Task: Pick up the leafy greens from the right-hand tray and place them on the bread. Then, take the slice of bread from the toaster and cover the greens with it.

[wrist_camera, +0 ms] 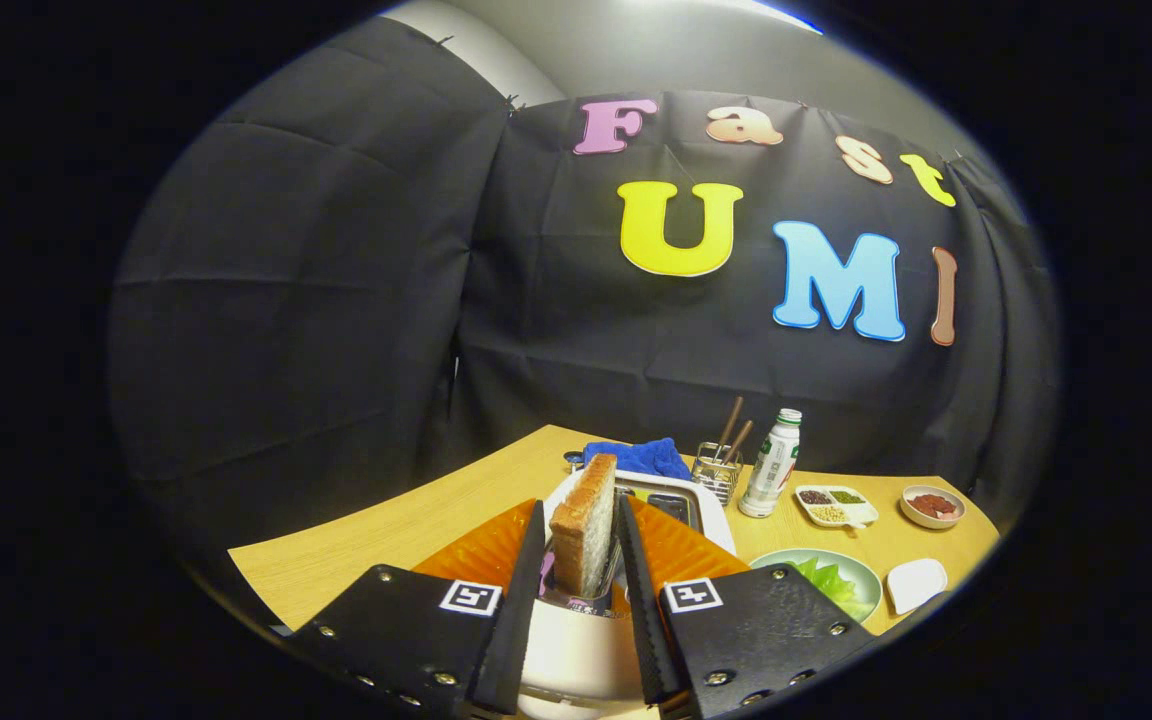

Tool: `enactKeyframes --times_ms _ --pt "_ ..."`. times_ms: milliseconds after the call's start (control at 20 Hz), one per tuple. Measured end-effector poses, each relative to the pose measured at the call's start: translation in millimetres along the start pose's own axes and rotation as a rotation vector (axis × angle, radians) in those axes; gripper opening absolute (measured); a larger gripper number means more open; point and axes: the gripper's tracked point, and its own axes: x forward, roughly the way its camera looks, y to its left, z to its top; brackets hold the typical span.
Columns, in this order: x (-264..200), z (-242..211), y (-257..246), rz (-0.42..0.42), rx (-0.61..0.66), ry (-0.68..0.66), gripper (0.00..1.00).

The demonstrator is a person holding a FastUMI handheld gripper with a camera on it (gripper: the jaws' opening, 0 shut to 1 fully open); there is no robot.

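Note:
A toasted slice of bread (584, 530) stands upright on its edge between my two fingers. My gripper (581, 503) is shut on it, one finger pressed to each broad face. The white toaster (681, 500) lies directly under and just beyond the slice, with a slot showing to the right of the slice. I cannot tell whether the slice's lower edge is still inside the slot. To the right of my fingers sits a green plate (861, 575) holding leafy greens (826, 580).
An orange mat (681, 550) spreads under the toaster on the wooden table (406, 530). Behind the toaster are a blue cloth (641, 455), a glass holder with sticks (718, 468) and a white bottle (772, 465). Far right: a divided dish (834, 505), a small bowl (932, 505), a white dish (916, 583).

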Motion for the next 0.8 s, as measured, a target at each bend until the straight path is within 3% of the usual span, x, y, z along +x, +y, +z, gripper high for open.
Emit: enactKeyframes --times_ms 50,150,300,400,650,800 --pt "1.8 -0.8 -1.2 -0.012 -0.004 0.006 0.42" --pt "2.2 -3.8 -3.7 -0.034 0.008 0.025 0.19" --pt "11.5 -7.4 1.9 0.0 0.031 0.05 0.21" --pt "7.2 -5.1 -3.4 -0.01 0.056 0.053 0.1" --pt "10.8 -1.6 -0.1 0.033 0.079 0.057 0.1" --pt "7.4 8.0 -1.4 0.037 0.066 0.029 0.03"
